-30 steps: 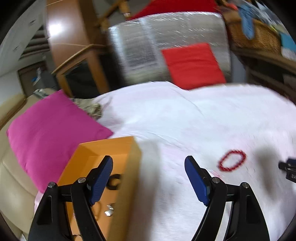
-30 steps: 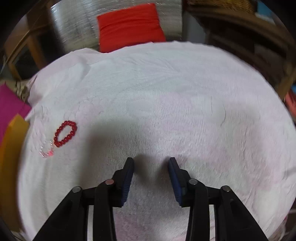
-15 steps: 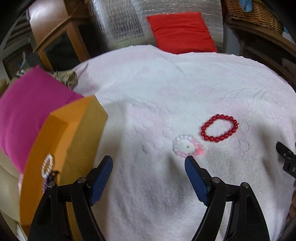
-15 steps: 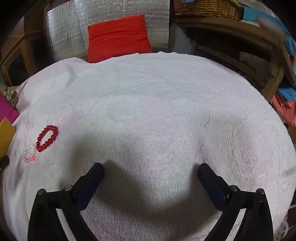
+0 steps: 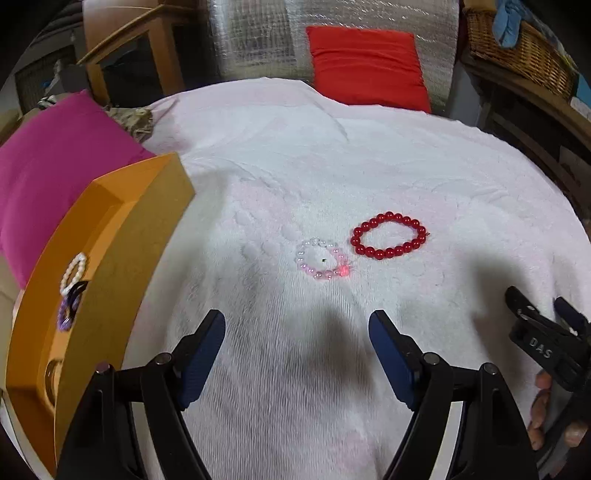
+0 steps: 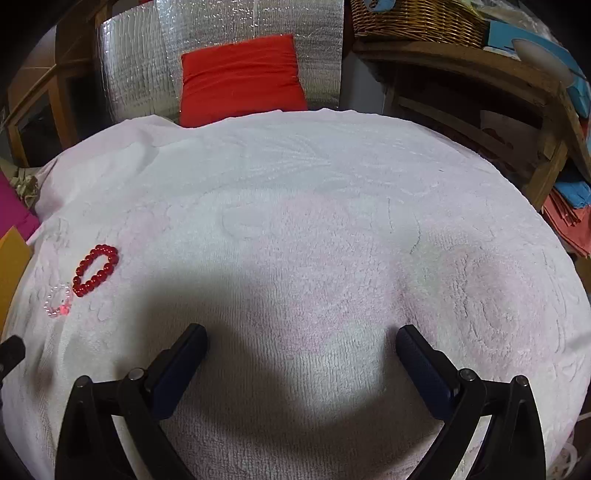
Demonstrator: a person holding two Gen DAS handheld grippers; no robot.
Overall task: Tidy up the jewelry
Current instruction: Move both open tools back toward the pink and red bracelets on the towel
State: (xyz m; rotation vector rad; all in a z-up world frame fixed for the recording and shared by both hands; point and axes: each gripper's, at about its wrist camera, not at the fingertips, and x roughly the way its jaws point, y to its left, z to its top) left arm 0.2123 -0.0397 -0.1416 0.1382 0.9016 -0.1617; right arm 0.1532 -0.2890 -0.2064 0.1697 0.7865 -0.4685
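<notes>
Two bracelets lie side by side on the white towel (image 5: 295, 155): a pale pink and clear bead bracelet (image 5: 322, 259) (image 6: 58, 301) and a red bead bracelet (image 5: 388, 235) (image 6: 95, 270). My left gripper (image 5: 297, 332) hovers open just short of the pale bracelet, with nothing between its fingers. At the left stands an orange box (image 5: 122, 251) holding a white pearl bracelet (image 5: 74, 271) and a purple bead bracelet (image 5: 67, 314). My right gripper (image 6: 301, 350) is wide open over bare towel, well right of both bracelets; it also shows at the right edge of the left wrist view (image 5: 543, 325).
A magenta cushion (image 5: 48, 162) lies behind the orange box. A red cushion (image 5: 365, 66) leans on a silver foil sheet (image 6: 229, 37) at the back. Wooden furniture with a wicker basket (image 6: 413, 16) borders the right side. A person's fingers (image 5: 541, 406) show at the right edge.
The left gripper swung from over the orange box toward the two bracelets and dropped closer to the towel. The right gripper's jaws went from narrow to wide open.
</notes>
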